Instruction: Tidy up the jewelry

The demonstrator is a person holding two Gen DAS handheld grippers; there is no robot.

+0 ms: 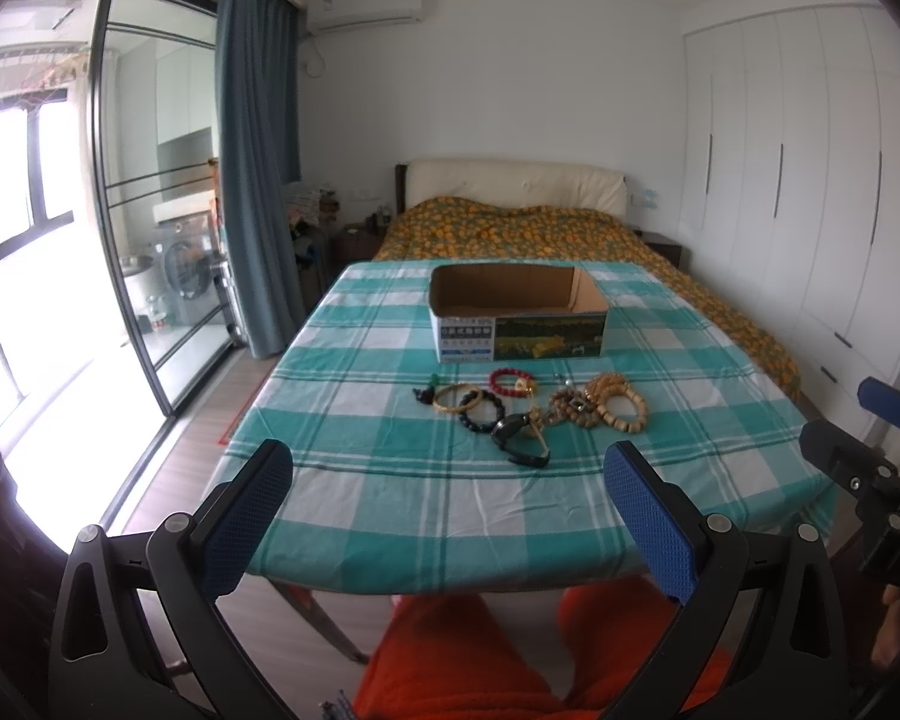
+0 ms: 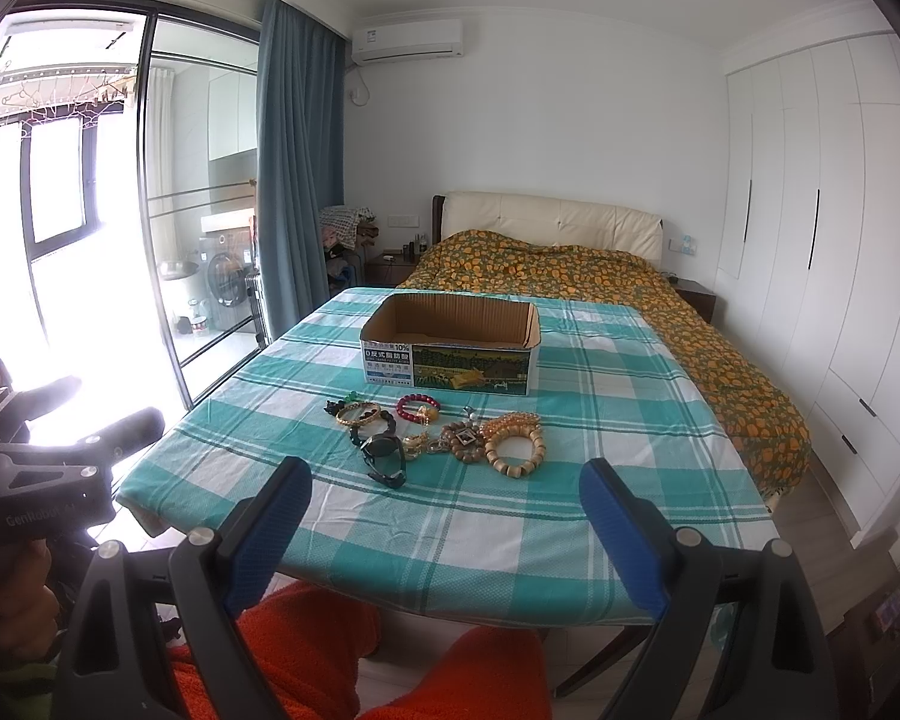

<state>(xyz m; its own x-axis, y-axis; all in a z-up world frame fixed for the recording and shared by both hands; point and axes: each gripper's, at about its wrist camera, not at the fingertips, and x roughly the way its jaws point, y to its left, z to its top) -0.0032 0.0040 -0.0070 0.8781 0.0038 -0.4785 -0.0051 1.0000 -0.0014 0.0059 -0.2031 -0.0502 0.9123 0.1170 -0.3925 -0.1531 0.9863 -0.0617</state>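
On our checked tabletop [image 1: 390,480]: open cardboard box [image 1: 517,318]; bracelets [image 1: 600,408] and watch [image 1: 519,438] heaped before it; our left hand-held gripper [image 1: 450,516] and right hand-held gripper [image 2: 447,531] both released, grasping nothing.

The left gripper [image 1: 447,483] and the right gripper [image 2: 444,501] hang level, jaws spread wide (both empty), above orange-clad knees [image 2: 330,648].

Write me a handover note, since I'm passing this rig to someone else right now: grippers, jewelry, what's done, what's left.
Left gripper and right gripper: both open, empty, held back over the table's near edge.
Jewelry: red bead bracelet, black watch, wooden bead bracelets and the rest lie in a cluster on the checked tablecloth, in front of the cardboard box.
Done: nothing; what shows of the box interior is empty.
Left: move every piece into the box.
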